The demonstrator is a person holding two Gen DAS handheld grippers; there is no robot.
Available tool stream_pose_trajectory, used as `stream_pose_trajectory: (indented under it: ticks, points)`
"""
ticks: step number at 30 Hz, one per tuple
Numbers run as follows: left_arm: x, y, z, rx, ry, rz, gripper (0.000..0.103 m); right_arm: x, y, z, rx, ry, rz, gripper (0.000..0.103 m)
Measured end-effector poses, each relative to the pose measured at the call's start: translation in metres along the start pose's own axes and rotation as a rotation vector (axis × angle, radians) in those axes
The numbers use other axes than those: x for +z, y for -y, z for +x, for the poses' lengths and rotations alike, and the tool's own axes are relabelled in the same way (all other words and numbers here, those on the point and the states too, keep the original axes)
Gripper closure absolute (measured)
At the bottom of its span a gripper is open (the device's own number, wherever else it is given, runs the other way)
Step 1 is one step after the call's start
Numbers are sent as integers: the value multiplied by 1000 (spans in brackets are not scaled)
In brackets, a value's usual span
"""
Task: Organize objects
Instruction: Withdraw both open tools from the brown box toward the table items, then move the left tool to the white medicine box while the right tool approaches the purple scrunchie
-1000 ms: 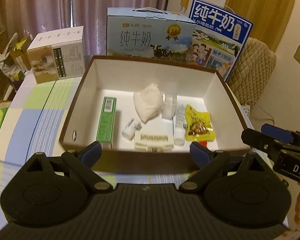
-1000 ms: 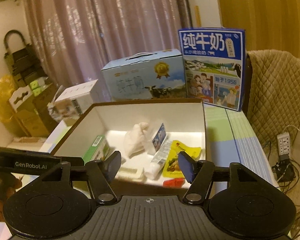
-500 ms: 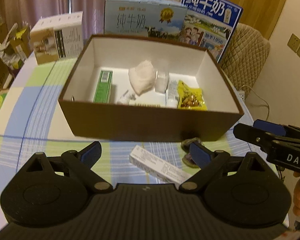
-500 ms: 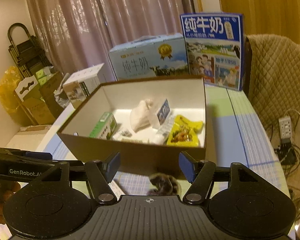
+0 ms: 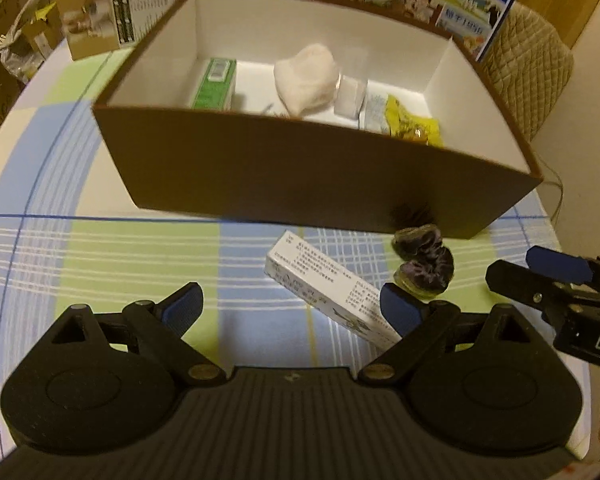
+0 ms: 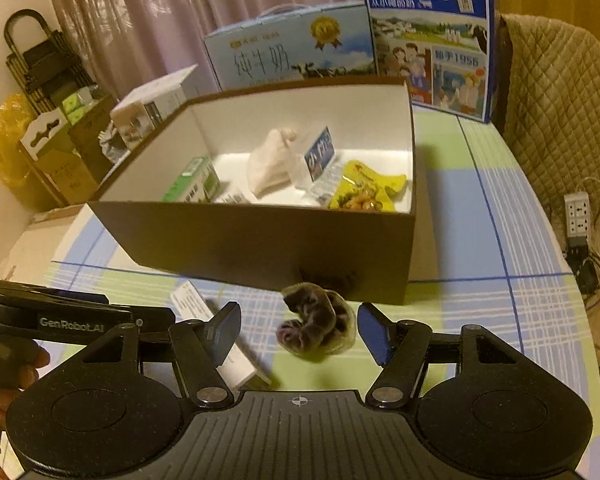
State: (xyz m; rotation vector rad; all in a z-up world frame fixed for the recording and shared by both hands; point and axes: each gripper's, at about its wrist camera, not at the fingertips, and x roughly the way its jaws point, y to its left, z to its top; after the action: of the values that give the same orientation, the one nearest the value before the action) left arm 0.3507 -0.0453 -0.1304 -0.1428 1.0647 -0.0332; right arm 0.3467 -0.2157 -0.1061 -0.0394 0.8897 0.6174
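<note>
A brown box (image 5: 300, 176) (image 6: 260, 240) with a white inside stands on the checked tablecloth. In it lie a green carton (image 5: 214, 84), a white cloth bundle (image 5: 306, 76), a yellow snack packet (image 5: 412, 128) and small tubes. In front of the box lie a long white carton (image 5: 324, 284) (image 6: 204, 308) and a dark purple scrunchie (image 5: 424, 264) (image 6: 316, 326). My left gripper (image 5: 290, 308) is open, the white carton between its fingers near the right one. My right gripper (image 6: 298, 334) is open with the scrunchie between its fingers, untouched.
Two blue milk cartons (image 6: 292, 52) (image 6: 428, 36) stand behind the box, and a white carton (image 5: 112, 12) at the back left. A quilted chair (image 6: 560, 92) is on the right, a power strip (image 6: 578, 216) on the floor. A hand (image 6: 16, 364) holds the left gripper.
Both grippers have drawn back from over the box and dropped low towards the table in front of it. The white carton and the scrunchie have come into view between the fingers.
</note>
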Motion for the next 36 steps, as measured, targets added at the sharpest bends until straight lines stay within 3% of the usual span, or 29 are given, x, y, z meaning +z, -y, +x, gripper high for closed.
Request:
stream_pose_trajectory:
  ticks: [8,18,23,32,34,36]
  points:
    - [-1,17,20,-7,-13,9,10,-2,20,11,-44,-20,70,41]
    - [-1,28,46,53,-3,27,12,1,34,18,-61,-28,133,41]
    - [0,25,52,68,-14,42,20,-2,31,21,-64,-41,118,41]
    - [-4,25,50,72,-23,114,49,-3,25,24,-49,-53,87,41]
    - [-5,24,51,70,-27,129,61,-3,23,26,-48,-54,82,41]
    - [-6,23,51,72,-29,140,65,-3,22,27,-43,-52,76,41]
